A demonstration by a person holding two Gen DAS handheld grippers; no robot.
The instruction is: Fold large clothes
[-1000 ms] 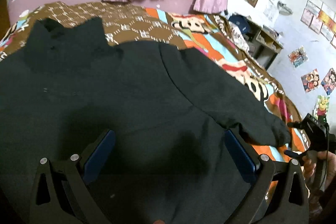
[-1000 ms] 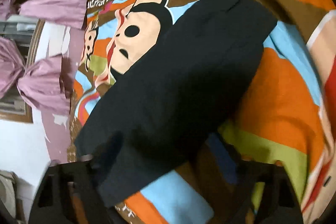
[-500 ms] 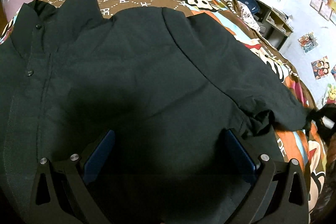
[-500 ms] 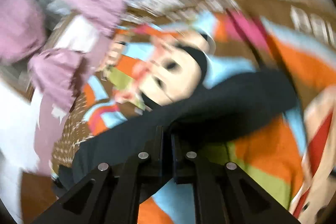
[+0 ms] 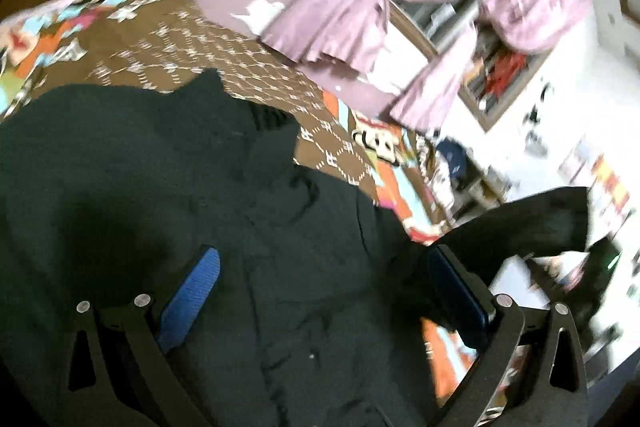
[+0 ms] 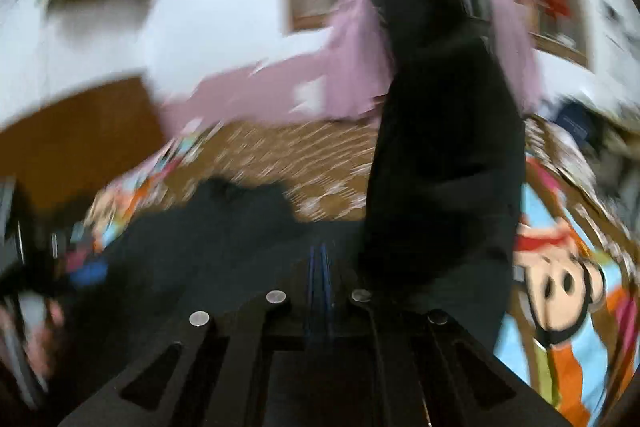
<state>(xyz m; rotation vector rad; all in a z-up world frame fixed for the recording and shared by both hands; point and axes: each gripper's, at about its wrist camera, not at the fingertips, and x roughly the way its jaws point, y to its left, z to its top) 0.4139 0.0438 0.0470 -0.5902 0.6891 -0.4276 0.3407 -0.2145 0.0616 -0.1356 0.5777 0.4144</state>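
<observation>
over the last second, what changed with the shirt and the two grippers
The right gripper closed its jaws on the sleeve and lifted it off the bedspread; the sleeve now stands up in front of its camera, swung toward the shirt body. The left gripper stayed open over the shirt, holding nothing. The shirt body stayed spread on the bed.

Black claw [image 5: 324, 303], blue pads [image 5: 192, 299], silver screws.
</observation>
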